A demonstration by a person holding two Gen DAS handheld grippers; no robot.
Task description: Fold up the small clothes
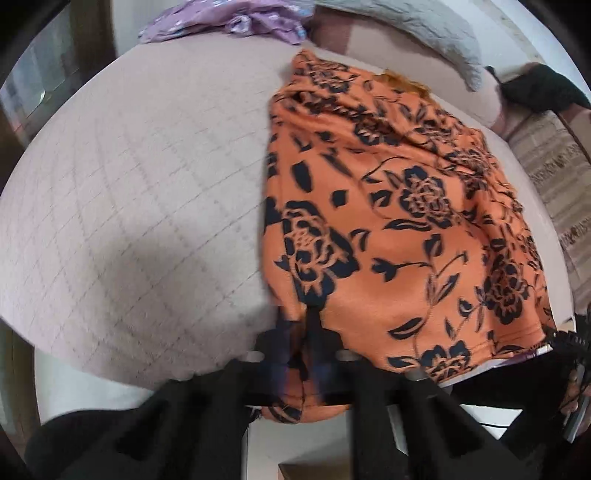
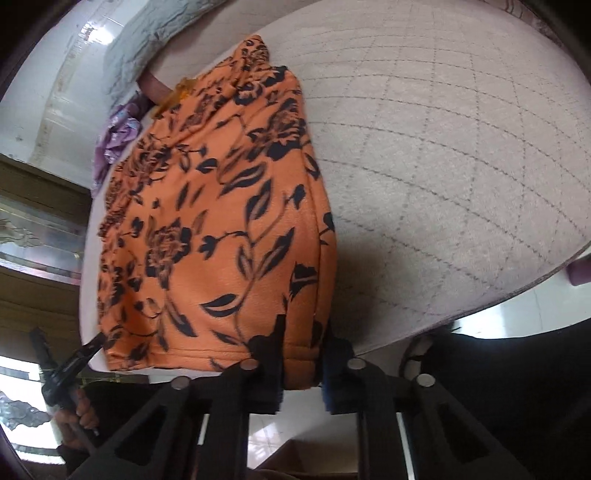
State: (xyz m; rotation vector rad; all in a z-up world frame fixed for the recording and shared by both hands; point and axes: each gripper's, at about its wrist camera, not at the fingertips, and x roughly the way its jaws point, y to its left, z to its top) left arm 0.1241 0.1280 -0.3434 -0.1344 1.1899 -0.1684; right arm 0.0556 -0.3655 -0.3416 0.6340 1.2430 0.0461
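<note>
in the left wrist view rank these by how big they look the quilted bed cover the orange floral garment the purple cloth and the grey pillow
1. quilted bed cover, largest.
2. orange floral garment.
3 and 4. grey pillow and purple cloth: they look alike in size, both are far off and cut by the frame edge, so I will not rank them.

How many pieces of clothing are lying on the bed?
2 in view: an orange floral garment spread near the bed's edge, held by both grippers, and a crumpled purple garment at the far side. Others may be hidden.

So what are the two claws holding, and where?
Both hold the orange floral garment by its near hem: the left claw pinches one corner, the right claw the other.
</note>
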